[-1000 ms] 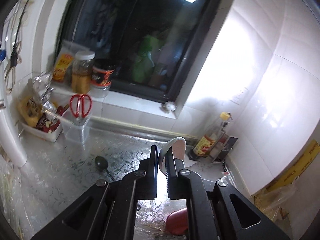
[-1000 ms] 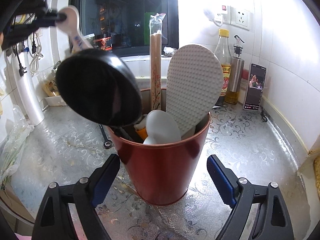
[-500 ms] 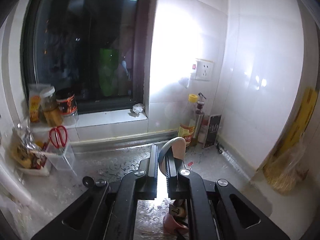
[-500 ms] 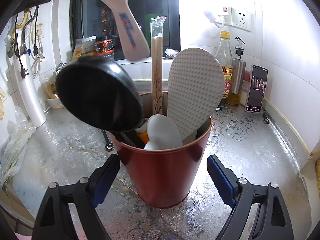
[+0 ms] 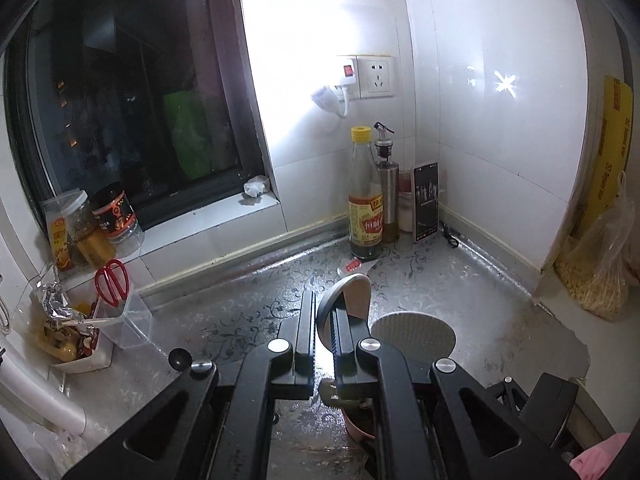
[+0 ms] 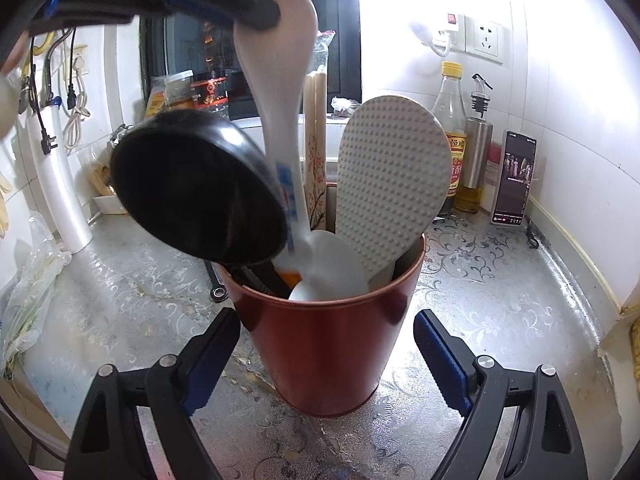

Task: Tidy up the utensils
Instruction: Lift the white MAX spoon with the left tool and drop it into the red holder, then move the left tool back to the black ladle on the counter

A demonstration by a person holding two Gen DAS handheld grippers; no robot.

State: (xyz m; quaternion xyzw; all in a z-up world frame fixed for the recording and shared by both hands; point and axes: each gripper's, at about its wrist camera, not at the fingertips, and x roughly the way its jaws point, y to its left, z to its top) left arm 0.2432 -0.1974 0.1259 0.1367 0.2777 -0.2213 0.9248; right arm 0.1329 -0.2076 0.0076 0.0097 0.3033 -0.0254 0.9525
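My right gripper (image 6: 326, 320) is shut on a red cup (image 6: 320, 360), one blue pad against each side. A black ladle (image 6: 200, 188), a dotted white rice paddle (image 6: 392, 188), chopsticks (image 6: 316, 152) and a white spoon (image 6: 336, 264) stand in the cup. Above it, my left gripper (image 6: 248, 8) is shut on the bowl end of a second white spoon (image 6: 280, 92). Its blue-printed handle hangs down into the cup beside the ladle. In the left wrist view the held spoon's bowl (image 5: 354, 300) sits between the shut fingers (image 5: 324, 308), above the paddle's top (image 5: 416, 336).
A yellow-capped bottle (image 6: 452, 140), a steel oil cruet (image 6: 478, 148) and a lit phone (image 6: 516, 176) stand in the back right corner. A small wrench (image 6: 216, 284) lies left of the cup. Red scissors (image 5: 112, 280) stand in a clear box by the window sill's jars (image 5: 116, 216).
My left gripper has carried the white spoon from the upper left to above the cup and rolled; the handle now dips into the cup. The right gripper and cup stayed still.
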